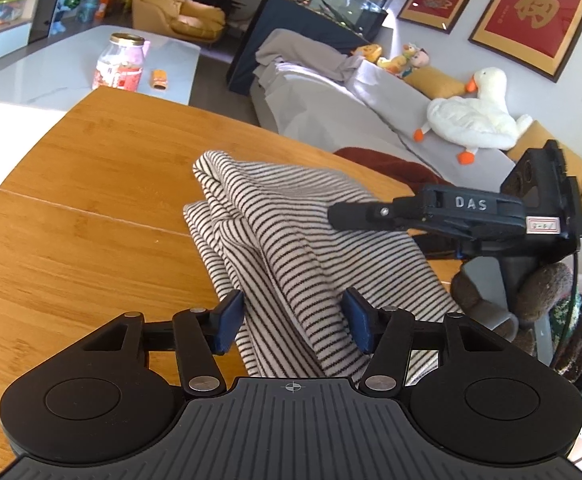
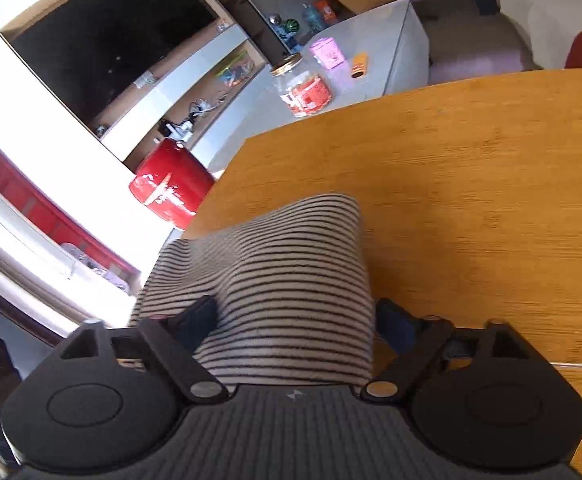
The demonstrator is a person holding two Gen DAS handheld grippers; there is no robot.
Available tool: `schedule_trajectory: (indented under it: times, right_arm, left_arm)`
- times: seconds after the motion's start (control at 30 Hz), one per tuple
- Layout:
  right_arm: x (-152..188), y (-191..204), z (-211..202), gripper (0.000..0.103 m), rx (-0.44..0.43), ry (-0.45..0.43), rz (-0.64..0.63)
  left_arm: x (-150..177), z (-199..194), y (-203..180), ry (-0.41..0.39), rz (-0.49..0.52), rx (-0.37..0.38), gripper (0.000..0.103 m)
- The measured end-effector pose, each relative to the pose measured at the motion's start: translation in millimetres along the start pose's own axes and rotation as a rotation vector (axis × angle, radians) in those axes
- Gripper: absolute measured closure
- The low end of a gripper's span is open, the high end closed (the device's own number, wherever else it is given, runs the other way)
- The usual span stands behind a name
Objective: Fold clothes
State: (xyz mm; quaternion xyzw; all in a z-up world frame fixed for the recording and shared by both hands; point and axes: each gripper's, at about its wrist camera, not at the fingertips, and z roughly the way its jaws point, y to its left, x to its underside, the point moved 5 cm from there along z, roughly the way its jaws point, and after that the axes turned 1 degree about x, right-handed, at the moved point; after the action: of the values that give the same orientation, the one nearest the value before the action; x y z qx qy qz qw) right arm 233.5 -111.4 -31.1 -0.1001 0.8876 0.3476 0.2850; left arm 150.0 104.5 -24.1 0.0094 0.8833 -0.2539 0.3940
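A black-and-white striped garment lies bunched on the wooden table. My left gripper is open, its blue pads on either side of a raised fold of the garment at its near end. My right gripper comes in from the right over the garment; in that view I cannot see how its jaws stand. In the right wrist view the right gripper is open wide, with the striped garment lying between its fingers over the table's left edge.
A white coffee table with a jar stands beyond the wooden table. A grey sofa with a plush goose is to the right. A red container stands on the floor left of the table.
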Motion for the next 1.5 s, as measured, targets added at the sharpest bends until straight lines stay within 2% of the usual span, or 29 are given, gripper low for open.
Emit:
schedule_trajectory:
  times: [0.07,0.1,0.17,0.27,0.33,0.4,0.5,0.57,0.63,0.73,0.83,0.87,0.97,1.03,1.13,1.17,1.23,1.3,1.37,1.43,1.5]
  right_arm:
    - [-4.0,19.4,-10.1,0.035,-0.019,-0.060,-0.075]
    - [-5.7,29.3,-17.6,0.036,-0.046,-0.090,-0.108]
    - [-6.0,38.4,-22.7,0.036,-0.040,-0.102,-0.154]
    - [-0.7,27.4,-9.1,0.035,0.123,-0.066,-0.200]
    - [4.0,14.1,-3.7,0.031,0.149,-0.062,-0.169]
    - [5.0,10.3,-8.5,0.030,0.128,-0.064,-0.125]
    - [12.5,13.6,-20.3,0.023,0.127,-0.070,-0.152]
    - [22.8,12.1,-28.8,0.013,0.095,-0.052,-0.152]
    - [37.6,8.6,-36.8,0.010,0.057,-0.025,-0.123]
    - [61.8,1.7,-44.7,0.009,0.033,0.017,-0.082]
    - [75.7,0.8,-51.0,0.009,0.036,0.004,-0.082]
    - [77.3,1.8,-52.2,0.013,0.040,-0.001,-0.085]
    - [74.1,19.3,-59.8,0.036,0.042,-0.043,-0.146]
    - [72.8,31.6,-65.2,0.041,0.046,-0.058,-0.209]
    - [73.6,46.8,-70.9,0.041,0.059,-0.057,-0.320]
    - [77.6,43.7,-64.7,0.041,0.100,-0.033,-0.334]
    - [86.2,36.1,-55.0,0.039,0.150,-0.009,-0.340]
    - [86.9,36.0,-57.7,0.038,0.144,-0.019,-0.329]
    - [86.8,38.8,-60.0,0.038,0.157,-0.028,-0.341]
    - [90.0,42.0,-58.7,0.038,0.172,-0.031,-0.365]
    - [90.0,44.1,-59.2,0.038,0.174,-0.032,-0.378]
  left_arm:
    - [0.6,0.4,1.2,0.002,0.003,0.004,0.042]
    - [0.4,0.3,1.4,0.003,0.005,0.007,0.042]
    - [1.1,1.0,2.0,0.006,0.007,0.011,0.042]
    - [2.0,4.3,1.7,0.008,-0.004,0.023,0.041]
    - [1.7,5.6,-0.5,0.007,0.009,0.013,0.040]
    - [1.8,5.3,-1.9,0.008,0.014,0.010,0.040]
    - [1.4,4.3,-0.7,0.010,0.008,0.008,0.037]
    - [1.6,3.4,0.3,0.011,-0.004,0.010,0.037]
    - [0.6,-0.6,1.6,0.014,-0.030,0.016,0.037]
    - [0.9,-12.4,-3.5,0.019,-0.027,0.043,0.039]
    - [9.3,-17.6,-12.2,0.042,0.013,0.056,0.042]
    - [12.8,-18.1,-15.0,0.049,0.027,0.061,0.049]
    - [19.2,-22.7,-20.2,0.056,0.032,0.099,0.050]
    - [23.0,-24.8,-20.5,0.066,0.033,0.104,0.050]
    - [33.4,-20.3,-16.7,0.111,0.046,0.071,0.048]
    - [34.9,-20.3,-16.5,0.121,0.056,0.060,0.048]
    - [32.1,-25.2,-20.2,0.118,0.082,0.038,0.044]
    - [20.4,-32.0,-23.2,0.081,0.087,0.002,0.036]
    - [7.2,-36.9,-25.0,0.041,0.078,-0.034,0.013]
    - [-1.9,-33.3,-25.8,0.023,0.074,-0.062,0.011]
    - [-0.4,-17.5,-23.1,0.062,0.060,-0.079,0.012]
